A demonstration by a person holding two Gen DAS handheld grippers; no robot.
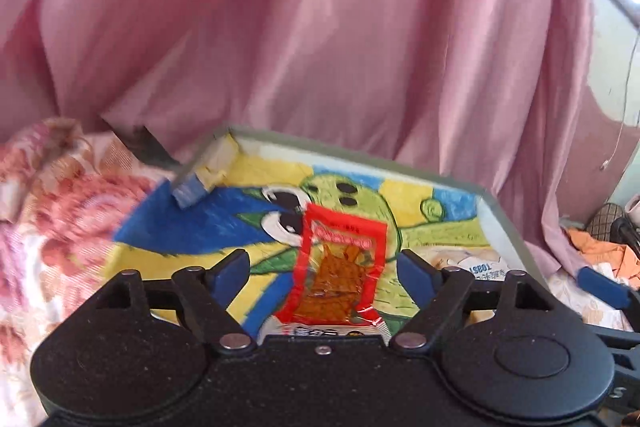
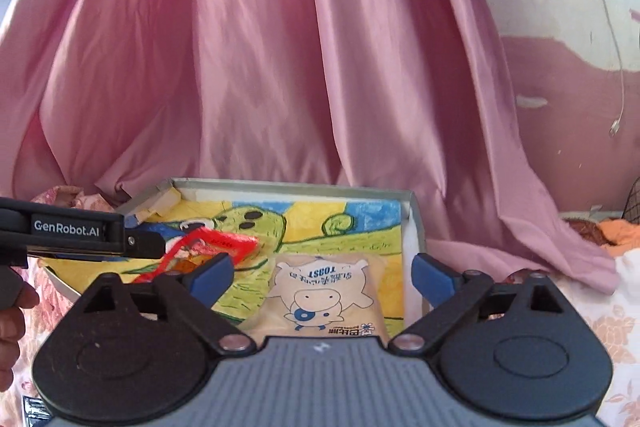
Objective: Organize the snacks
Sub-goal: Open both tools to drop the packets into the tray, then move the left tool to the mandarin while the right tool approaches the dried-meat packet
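While both claws are spread wide and empty, the crinkly red plastic snack sachet point(image 1: 340, 267), lying in the shallow grey box point(image 1: 502, 215) between the left gripper point(image 1: 324, 263)'s fingers, is judged light, slippery, best pinched across its flat middle.

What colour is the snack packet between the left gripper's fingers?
Red, with a clear window showing brown snack: the red packet, seen best in the left wrist view.

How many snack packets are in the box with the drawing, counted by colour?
Red packets: 1, the red snack packet between the left gripper's open jaws.
Cream packets: 1, the toast packet lying in the box, in front of the right gripper.
Total: 2
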